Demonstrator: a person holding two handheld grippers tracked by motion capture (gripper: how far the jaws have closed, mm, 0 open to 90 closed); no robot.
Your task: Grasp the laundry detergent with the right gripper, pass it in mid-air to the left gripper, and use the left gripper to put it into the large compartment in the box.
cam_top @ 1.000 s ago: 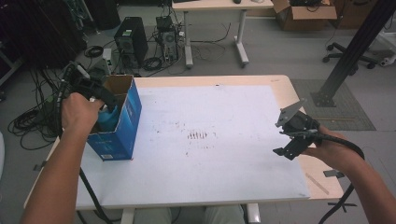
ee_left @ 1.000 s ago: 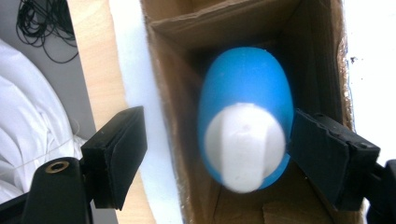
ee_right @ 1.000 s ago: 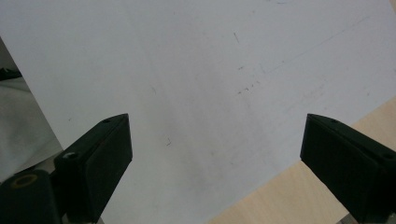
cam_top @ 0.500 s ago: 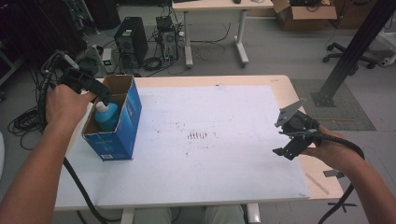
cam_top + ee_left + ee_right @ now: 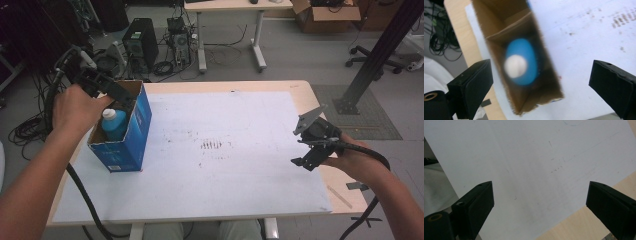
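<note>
No readable text anywhere. Blue box (image 5: 131, 134) shows no legible print, blue bottle (image 5: 114, 123) no label; dark marks on the white sheet (image 5: 240, 150) are smudges, not letters.

The high view looks forward and down over the whole table (image 5: 300, 87) from the person's side. The left gripper view looks steeply down, close above the open blue box (image 5: 524, 62), which the high view shares (image 5: 132, 135). The right gripper view faces the white sheet (image 5: 529, 165) closely, near its edge.
</note>
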